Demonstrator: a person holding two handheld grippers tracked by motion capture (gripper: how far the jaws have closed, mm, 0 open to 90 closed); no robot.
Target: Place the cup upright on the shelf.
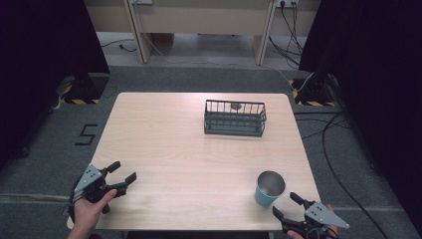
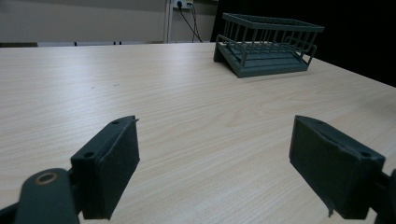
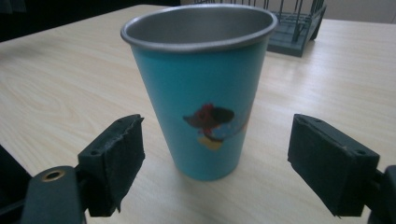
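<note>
At near right table point(image 1: 199, 164) corner: cup point(image 1: 270, 188) upright, close to front edge. Right gripper point(image 1: 287, 207) just behind it, jaws wide apart, cup not yet between them. We judge approach step; next, advance, straddle cup, close. Left gripper point(image 1: 123, 174) idle, jaws apart. Basket point(image 1: 234, 118) well apart, far side; open room between.

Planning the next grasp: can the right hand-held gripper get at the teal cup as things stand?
Probably yes. The right hand-held gripper is open, the teal cup stands upright just ahead of its jaws, and nothing lies between them.
</note>
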